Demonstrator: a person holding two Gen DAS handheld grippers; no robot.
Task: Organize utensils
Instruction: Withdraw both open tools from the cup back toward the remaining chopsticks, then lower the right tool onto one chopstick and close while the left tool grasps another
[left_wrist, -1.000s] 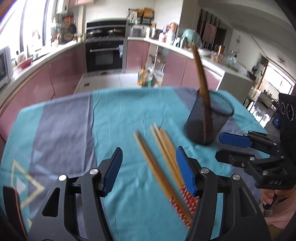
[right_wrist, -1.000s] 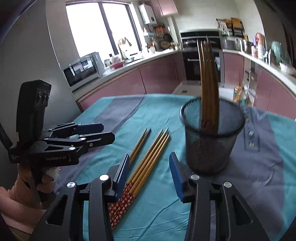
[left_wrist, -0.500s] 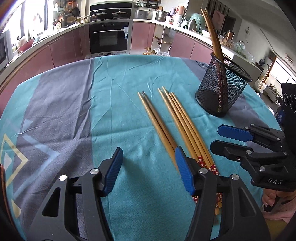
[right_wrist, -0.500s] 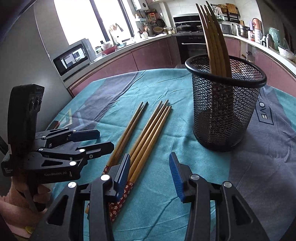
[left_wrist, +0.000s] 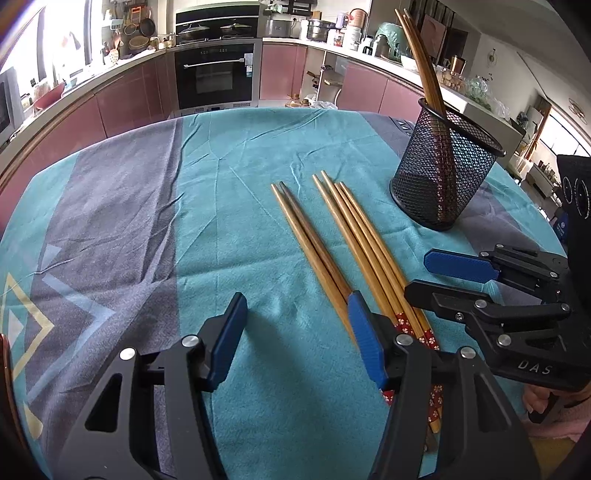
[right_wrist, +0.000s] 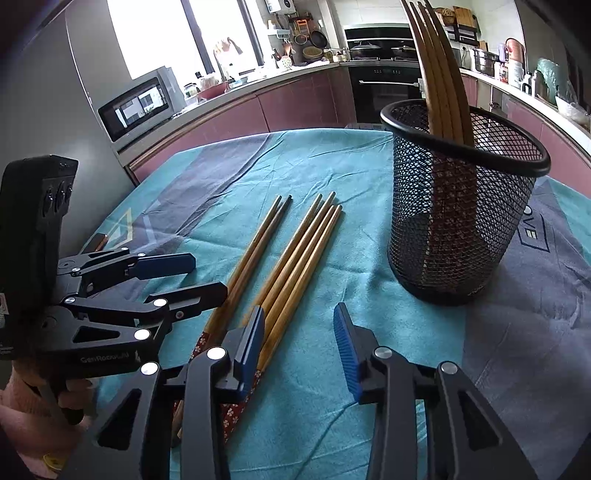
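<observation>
Change since earlier frame: both wrist views have dropped closer to the cloth; the mesh holder (left_wrist: 445, 170) now sits farther off in the left view, and both sets of jaws are parted as before.
Left gripper (left_wrist: 297, 338): jaws wide, holding nothing. Its right finger (left_wrist: 364, 338) overlaps the near part of the chopstick pair (left_wrist: 310, 236); contact cannot be confirmed from this angle.
Right gripper (right_wrist: 299, 349): jaws wide, empty. Its left finger (right_wrist: 251, 345) lies over the patterned ends of the four chopsticks (right_wrist: 299, 258); the other finger stands over bare cloth.
Loose chopsticks: six on the counter, a pair to the left and four packed together beside it, tips pointing away from the cameras, red flowered ends nearest the grippers.
Mesh holder: black, upright on the counter, right of the loose sticks and apart from them.
Stowed chopsticks (right_wrist: 439, 74): several lean inside the holder, tips above the rim.
Tablecloth (left_wrist: 229, 184): teal with grey bands, wrinkled, covering the counter.
Hands: pink-sleeved hand (right_wrist: 33, 402) grips the left tool's handle.
</observation>
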